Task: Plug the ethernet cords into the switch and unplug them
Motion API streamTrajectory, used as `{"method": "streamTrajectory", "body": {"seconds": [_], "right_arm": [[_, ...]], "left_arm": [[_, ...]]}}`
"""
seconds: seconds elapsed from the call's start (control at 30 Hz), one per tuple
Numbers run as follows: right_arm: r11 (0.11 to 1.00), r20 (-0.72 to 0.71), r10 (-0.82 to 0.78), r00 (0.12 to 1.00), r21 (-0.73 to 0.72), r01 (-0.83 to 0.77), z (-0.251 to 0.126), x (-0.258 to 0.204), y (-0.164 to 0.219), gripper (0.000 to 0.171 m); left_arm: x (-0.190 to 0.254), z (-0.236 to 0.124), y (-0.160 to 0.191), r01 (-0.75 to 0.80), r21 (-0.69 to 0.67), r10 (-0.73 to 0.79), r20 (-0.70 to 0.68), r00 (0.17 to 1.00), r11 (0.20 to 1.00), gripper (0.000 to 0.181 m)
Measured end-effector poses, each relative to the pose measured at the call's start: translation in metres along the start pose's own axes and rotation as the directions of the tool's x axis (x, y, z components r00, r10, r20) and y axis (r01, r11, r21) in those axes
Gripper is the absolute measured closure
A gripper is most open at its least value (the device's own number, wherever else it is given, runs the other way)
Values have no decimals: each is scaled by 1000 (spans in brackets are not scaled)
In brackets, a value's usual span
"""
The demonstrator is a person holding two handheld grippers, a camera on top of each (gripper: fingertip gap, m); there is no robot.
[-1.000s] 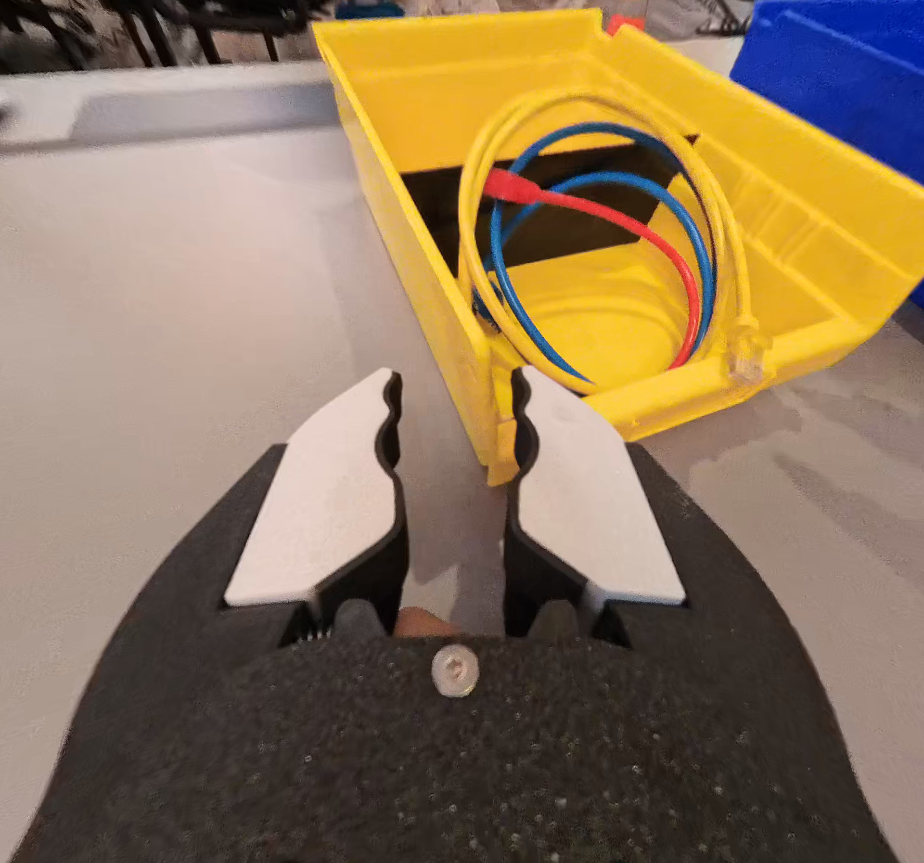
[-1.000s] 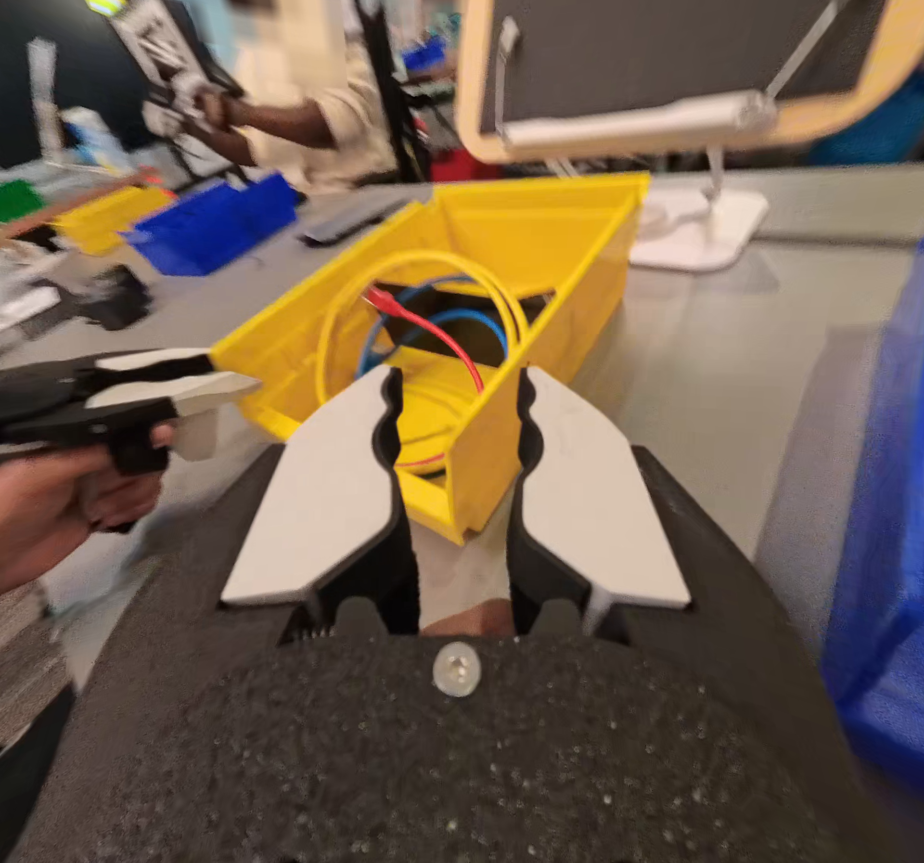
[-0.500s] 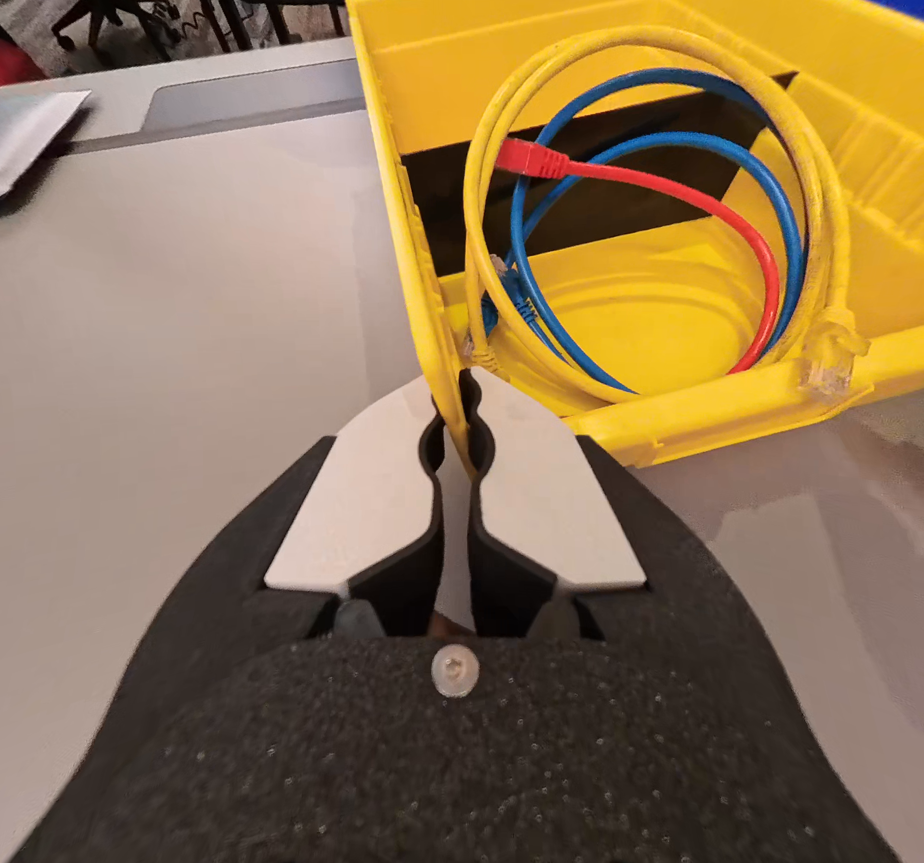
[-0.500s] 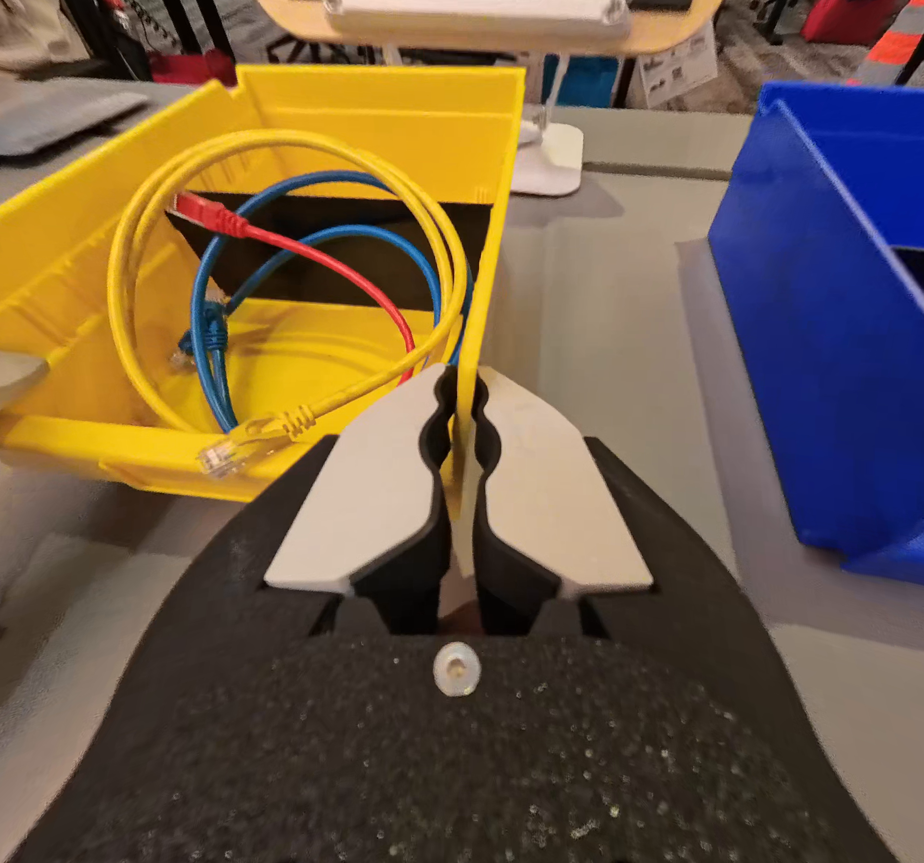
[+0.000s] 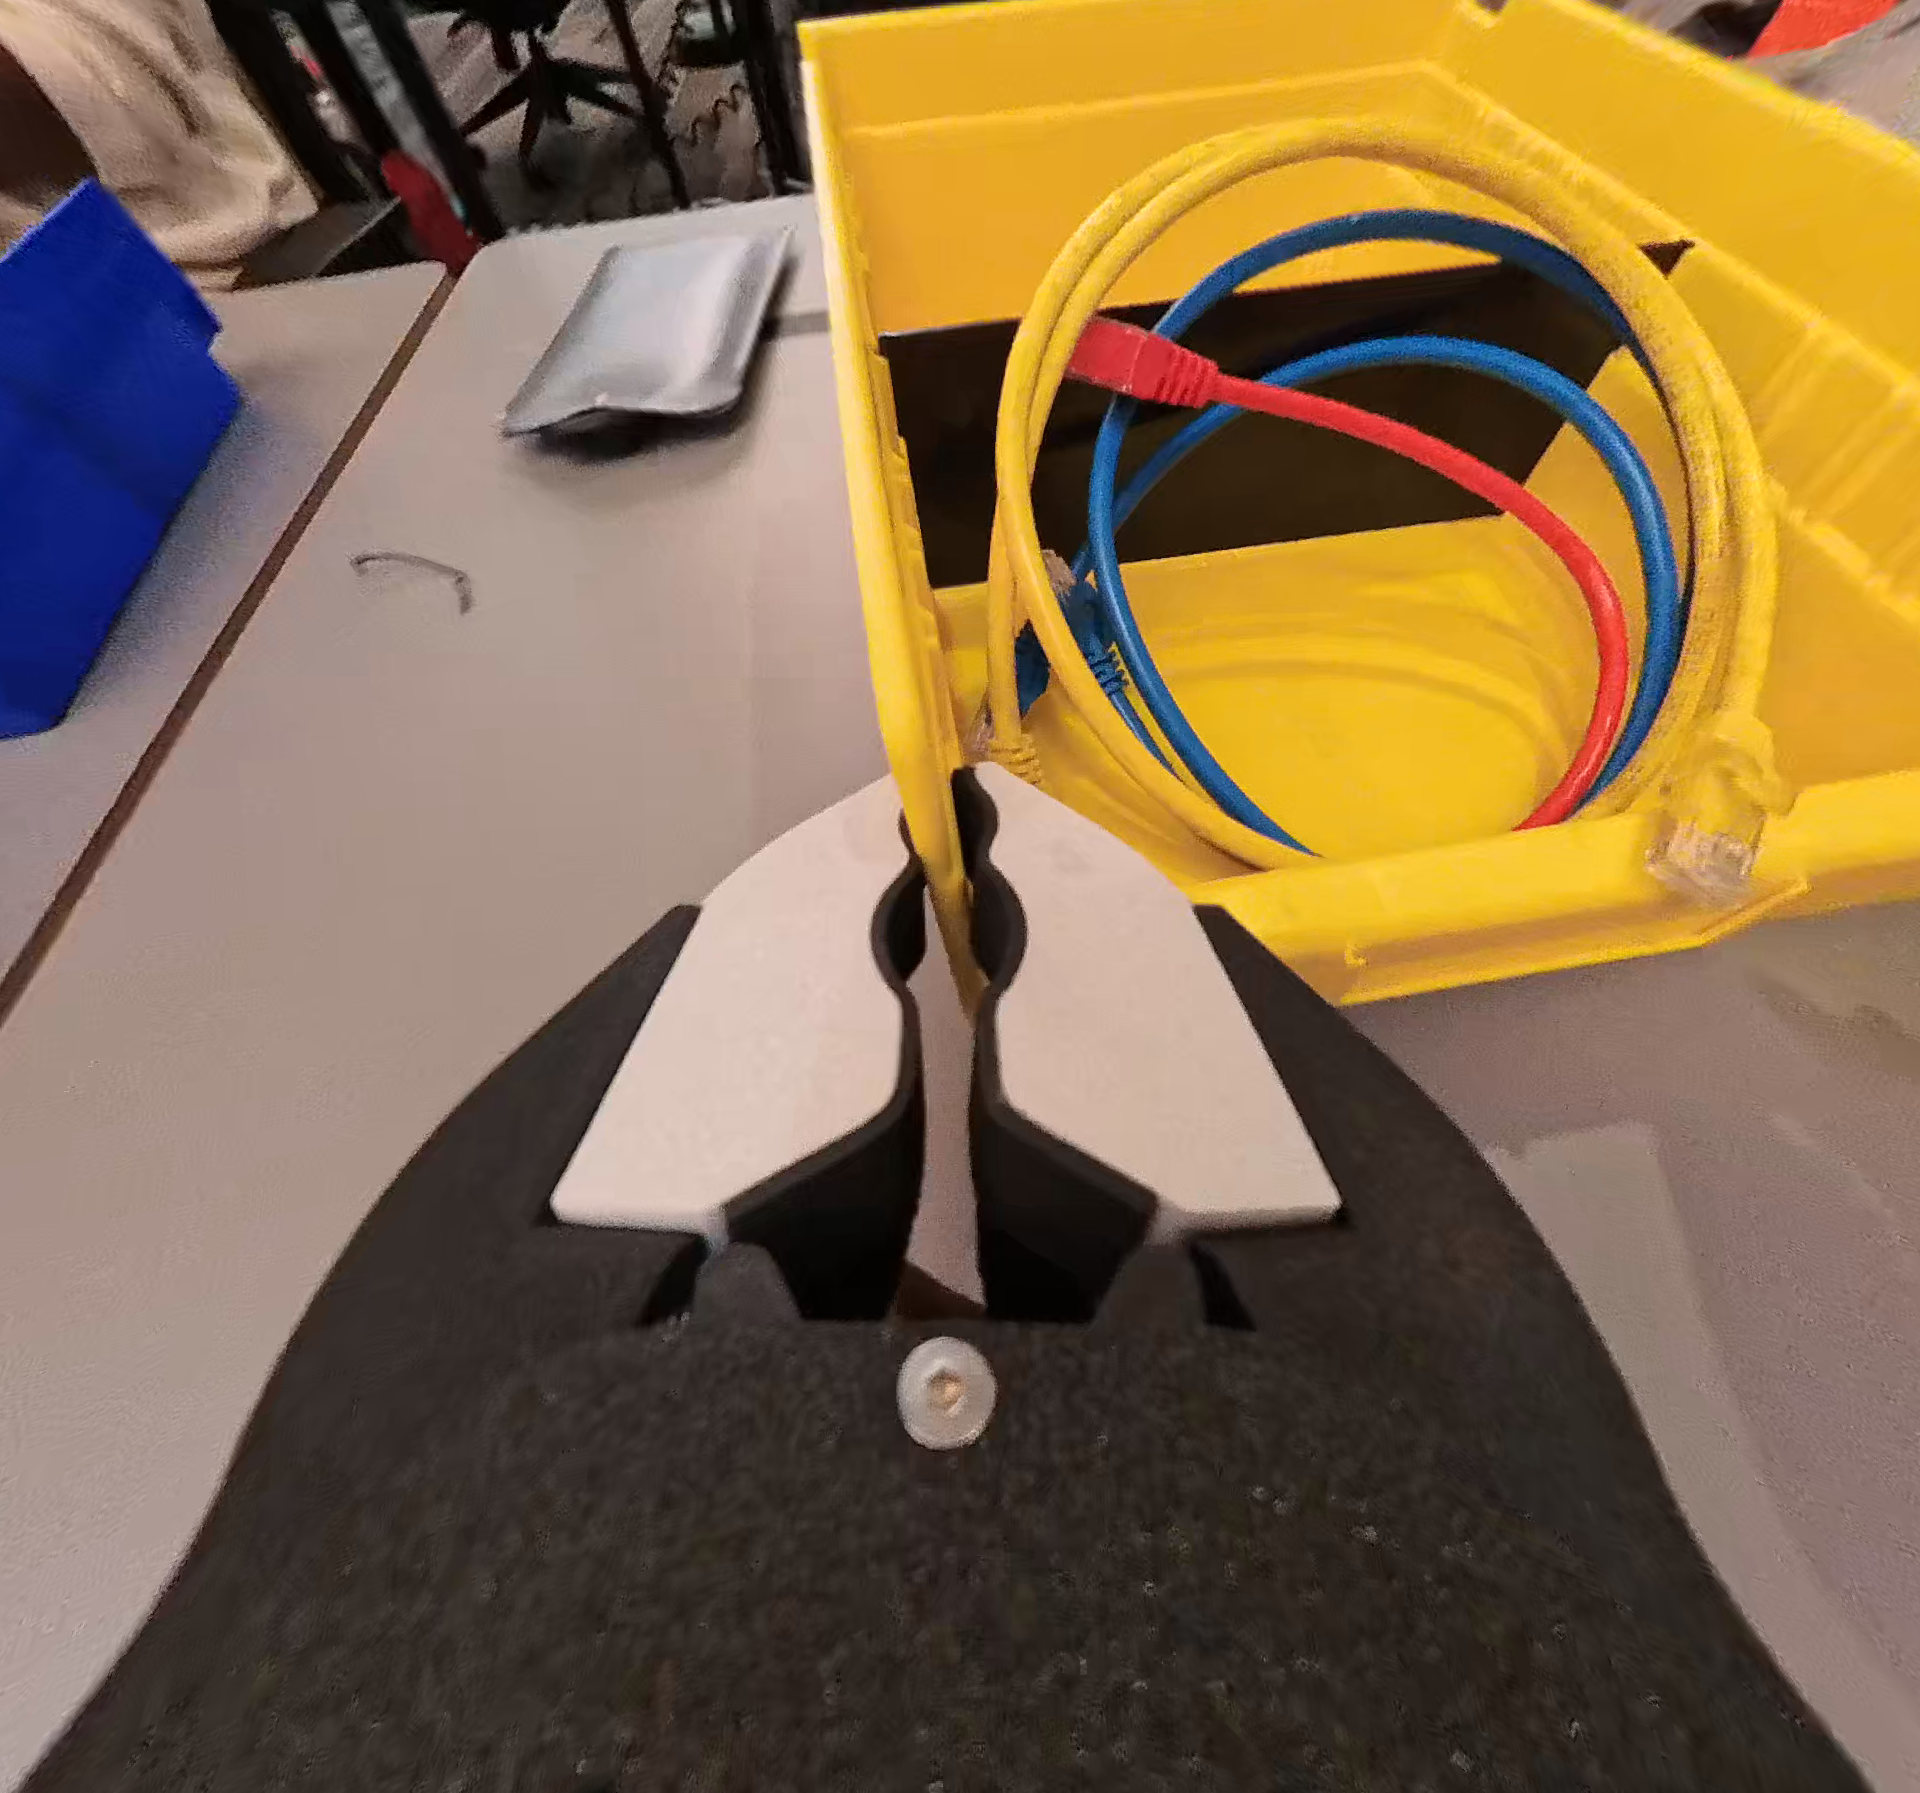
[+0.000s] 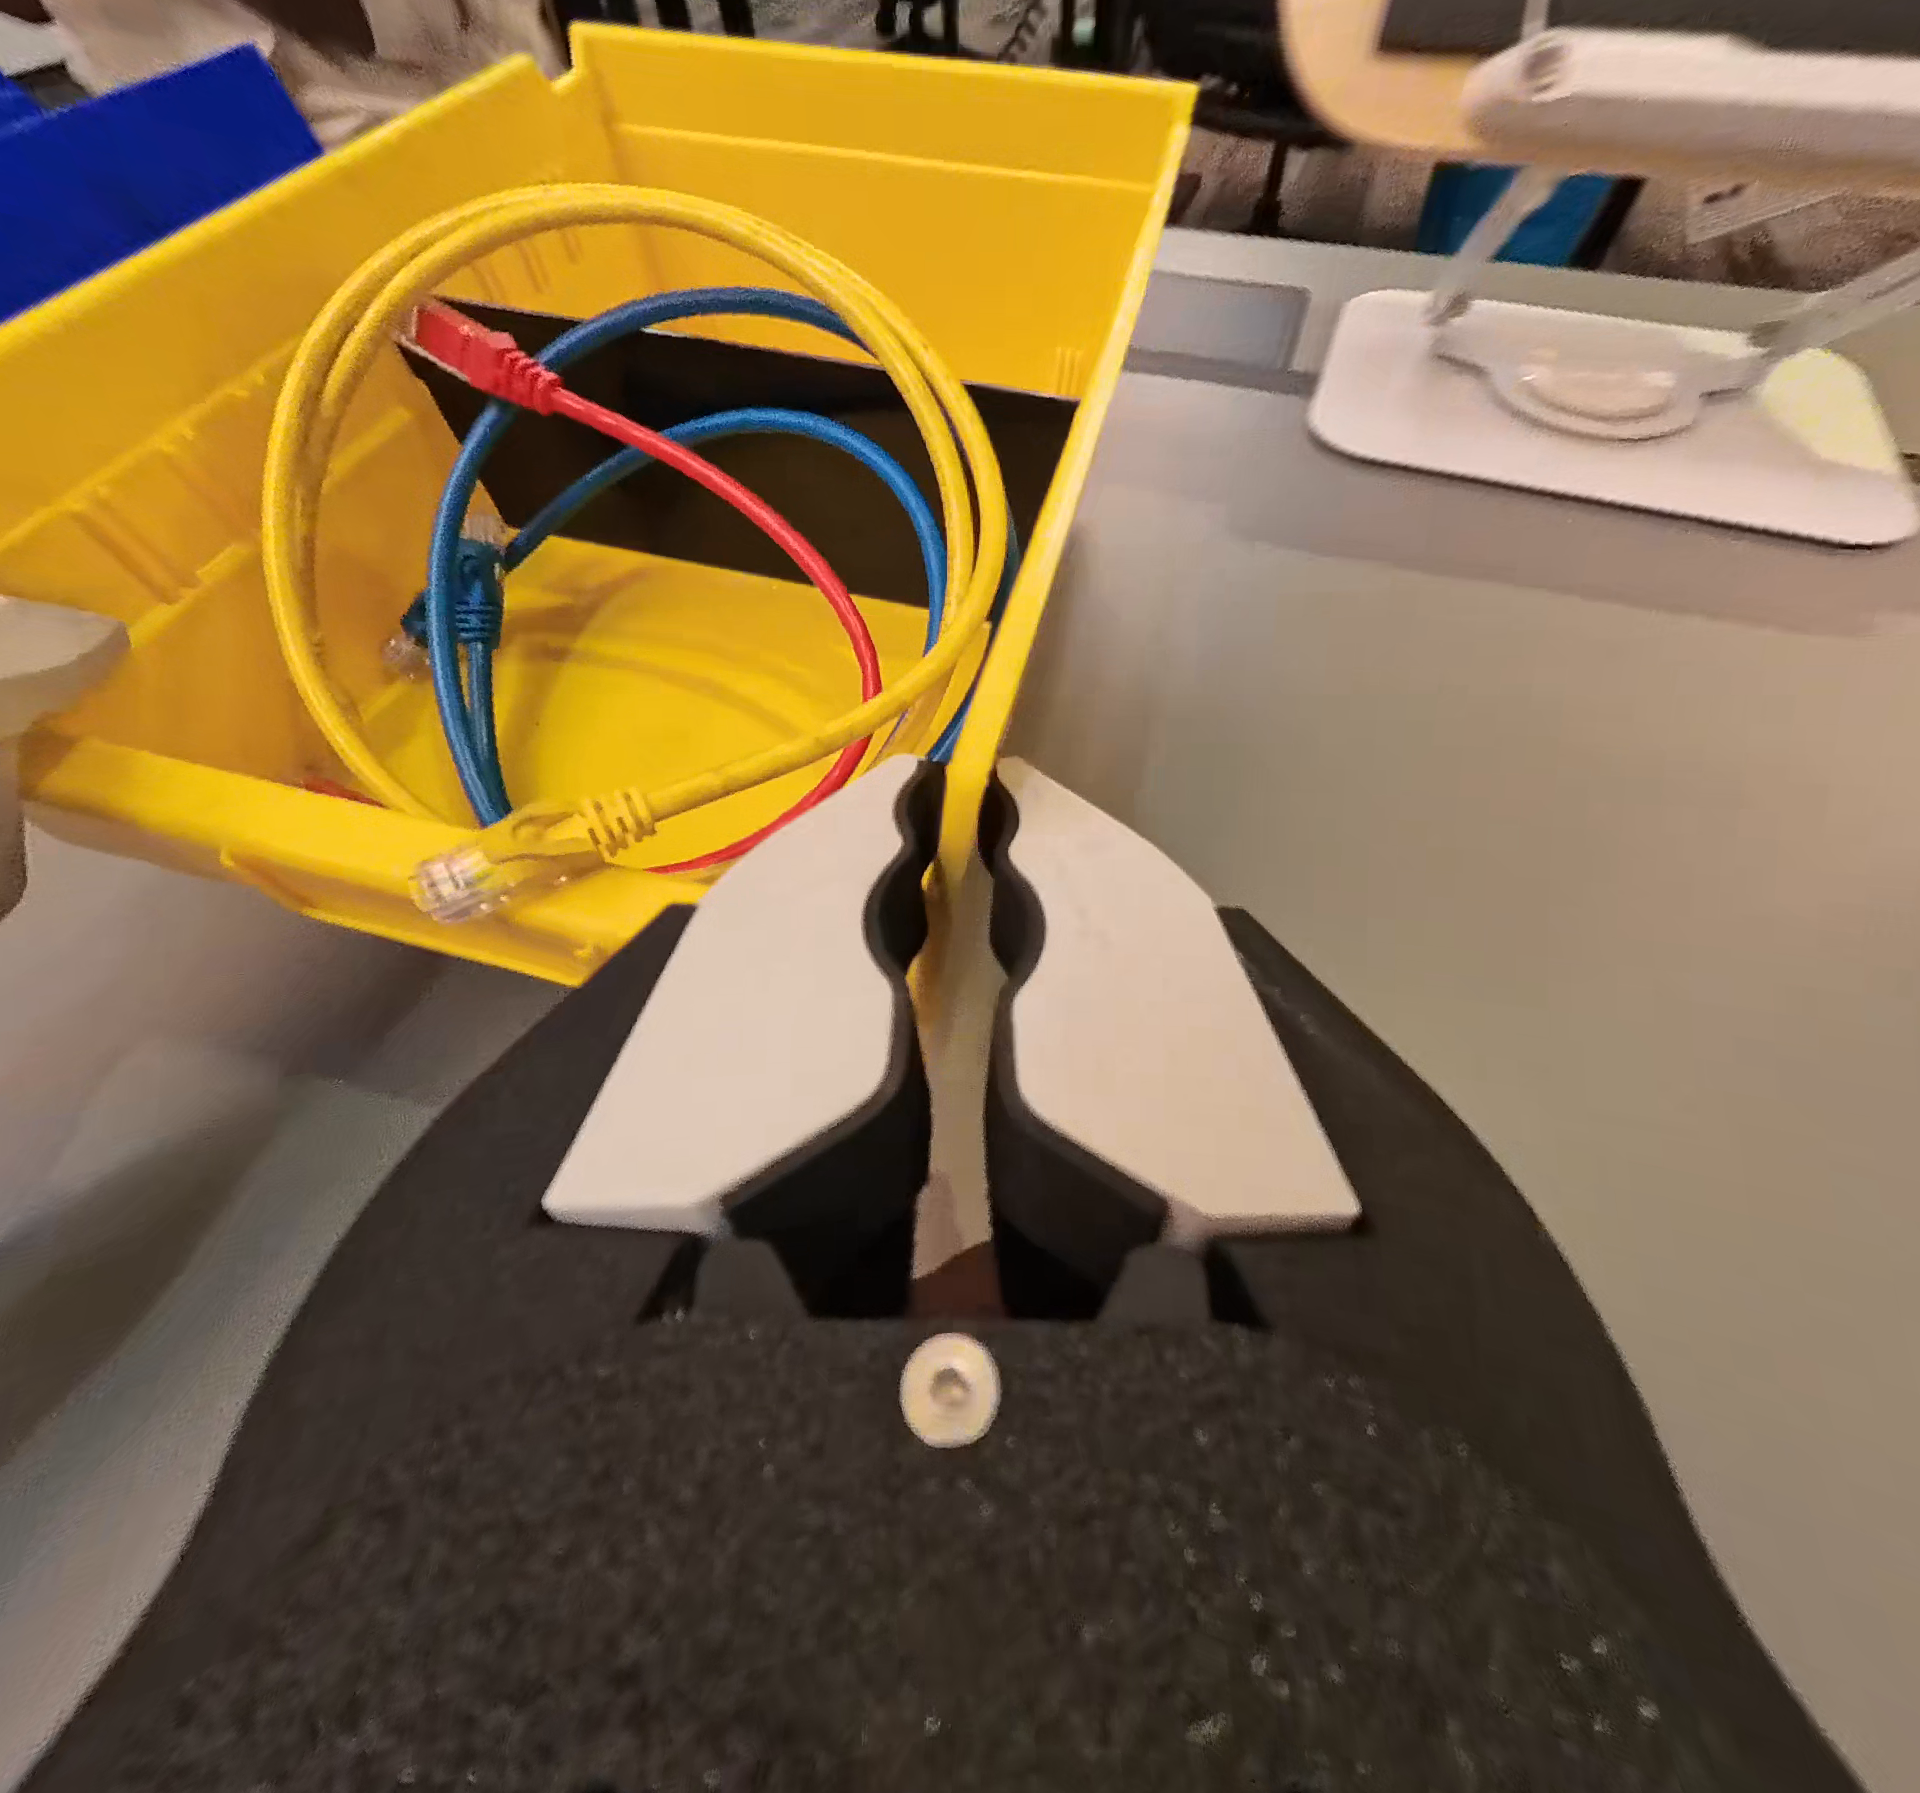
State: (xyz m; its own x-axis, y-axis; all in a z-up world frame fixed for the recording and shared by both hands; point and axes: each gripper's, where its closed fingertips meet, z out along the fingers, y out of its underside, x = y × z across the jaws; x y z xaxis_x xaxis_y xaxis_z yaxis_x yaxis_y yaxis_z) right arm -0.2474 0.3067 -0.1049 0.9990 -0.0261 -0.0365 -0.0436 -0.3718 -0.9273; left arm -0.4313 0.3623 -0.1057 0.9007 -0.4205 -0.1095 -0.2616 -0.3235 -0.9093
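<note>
A yellow bin (image 5: 1143, 133) holds coiled yellow (image 5: 1725, 455), blue (image 5: 1112, 455) and red (image 5: 1455, 465) ethernet cords over a black object (image 5: 1247, 496) at its back. My left gripper (image 5: 951, 798) is shut on the bin's left wall near the front corner. My right gripper (image 6: 961, 787) is shut on the right wall of the bin (image 6: 883, 216). The yellow cord's (image 6: 301, 496) clear plug hangs over the front lip. The red cord (image 6: 727, 496), the blue cord (image 6: 457, 704) and the black object (image 6: 727, 361) also show in the right wrist view.
On the grey table (image 5: 416, 808), a blue bin (image 5: 83, 455) stands at the far left and a grey pouch (image 5: 655, 341) lies behind it. A white stand base (image 6: 1610, 413) sits to the bin's right. A person and chairs are beyond the table. The grippers' ends are close to 20 cm from one another.
Both grippers were open at the bin's front corners, then shut on its side walls. Since then the bin and both grippers have shifted together; the right-hand blue bin has left the right wrist view.
</note>
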Motion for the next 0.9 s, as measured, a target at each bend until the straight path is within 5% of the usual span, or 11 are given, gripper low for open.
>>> {"method": "streamTrajectory", "body": {"seconds": [0.27,0.43,0.53,0.7,0.9], "right_arm": [[999,75,-37,996,-31,40,13,-35,20,160],[974,416,73,906,-225,25,-18,-55,23,152],[980,593,16,805,-171,106,-61,-45,11,146],[975,519,-203,830,26,222,-115,60,6,143],[989,-39,-82,996,123,87,-169,274,21,142]], "left_arm": [[-31,14,29,70,-40,-71,-28,997,997,179],[-37,8,34,154,-61,-158,-63,985,986,177],[-43,-4,29,252,-49,-254,-61,965,967,164],[-51,-35,5,458,68,-449,-118,886,886,154],[-17,-74,8,430,127,-433,-8,901,894,157]]}}
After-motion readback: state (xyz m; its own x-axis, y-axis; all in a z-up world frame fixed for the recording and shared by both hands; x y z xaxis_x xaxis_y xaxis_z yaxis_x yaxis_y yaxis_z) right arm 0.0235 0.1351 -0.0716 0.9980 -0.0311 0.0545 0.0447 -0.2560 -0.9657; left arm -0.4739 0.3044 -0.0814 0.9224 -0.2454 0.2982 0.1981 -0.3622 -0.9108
